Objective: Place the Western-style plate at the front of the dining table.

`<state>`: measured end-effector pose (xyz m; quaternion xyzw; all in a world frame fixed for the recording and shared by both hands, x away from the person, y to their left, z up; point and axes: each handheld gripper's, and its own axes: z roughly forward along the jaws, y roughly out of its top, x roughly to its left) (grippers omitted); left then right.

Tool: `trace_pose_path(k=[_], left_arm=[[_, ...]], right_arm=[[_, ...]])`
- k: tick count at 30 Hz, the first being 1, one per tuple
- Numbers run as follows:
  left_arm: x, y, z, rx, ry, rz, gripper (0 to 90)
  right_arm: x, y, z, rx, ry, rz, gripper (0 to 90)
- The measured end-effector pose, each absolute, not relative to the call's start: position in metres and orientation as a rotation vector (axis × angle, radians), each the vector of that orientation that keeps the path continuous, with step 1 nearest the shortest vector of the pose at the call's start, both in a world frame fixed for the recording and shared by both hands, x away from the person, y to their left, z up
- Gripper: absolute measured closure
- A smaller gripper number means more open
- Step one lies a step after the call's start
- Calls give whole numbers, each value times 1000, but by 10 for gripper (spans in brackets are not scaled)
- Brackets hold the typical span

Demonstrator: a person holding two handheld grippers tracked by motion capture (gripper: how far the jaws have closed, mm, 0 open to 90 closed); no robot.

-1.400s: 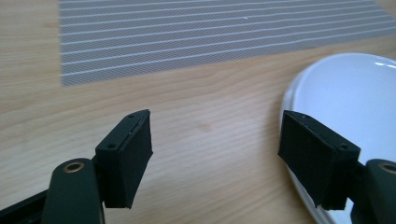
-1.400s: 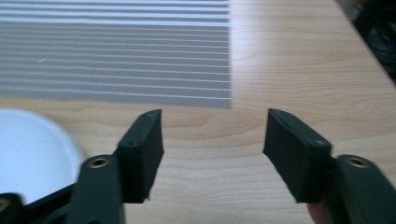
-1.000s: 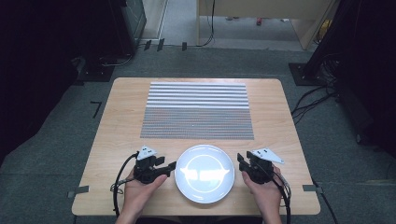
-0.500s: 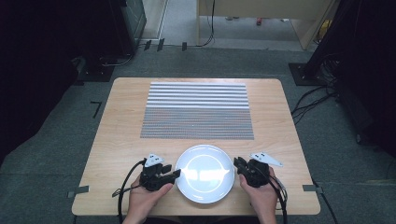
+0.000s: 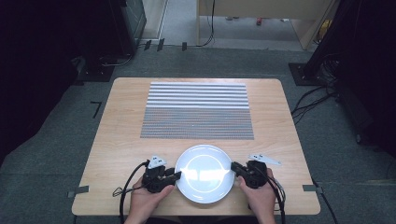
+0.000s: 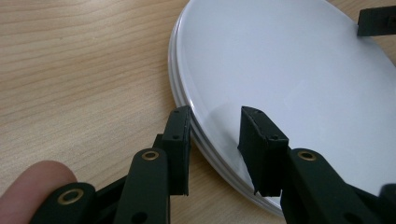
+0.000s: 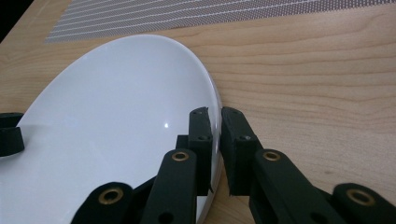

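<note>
Between the two grippers sits a white plate (image 5: 203,173), near the front edge of a wooden table (image 5: 116,140). Left gripper (image 5: 176,176) meets the plate's left rim, right gripper (image 5: 236,168) meets its right rim, each held by a hand: left hand (image 5: 147,196), right hand (image 5: 259,196).

Left gripper view: jaws straddle the rim w/ a clear gap, one jaw outside the plate over bare wood, the other over the plate's white face. Wide enough that the rim isn't pinched; looks like a stacked double edge there, so poss. two plates, can't say for sure. A fingertip (image 6: 37,179) shows at bottom left beside the jaw arm. Far across the plate, top right corner, the other gripper's black tip (image 6: 376,21) sits at the rim.

Right gripper view: jaws nearly together, plate rim (image 7: 215,116) sandwiched between them, one pad on the top face, one on the outer side. Clamped on the rim. Opp. gripper's tip (image 7: 9,135) shows at the far left edge of the plate.

Beyond both grippers, past the plate, lies a striped grey-and-white mat (image 5: 197,111), flat, apart from the plate. Cables (image 5: 126,186) trail from the left gripper towards the table's front edge.
</note>
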<state>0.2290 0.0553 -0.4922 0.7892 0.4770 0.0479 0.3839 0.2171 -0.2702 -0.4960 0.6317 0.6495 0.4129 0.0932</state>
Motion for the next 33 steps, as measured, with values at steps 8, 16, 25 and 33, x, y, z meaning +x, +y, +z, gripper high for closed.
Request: trace_pose_path(k=[8,16,25,33], left_arm=[[229,54,-493,2016,1220,126,626],[230,54,-494,2018,1226,108,588],[231,56,-495,2012,1234,98,584],[230,56,-493,2010,1243,111,584]], right_arm=[[217,-272,-495,1908,1915,1238,857],[215,-270,-493,1906,1908,1251,873],[215,-268,-494,1908,1898,1258,868],[216,-269,-496,1920,1892,1291,859]])
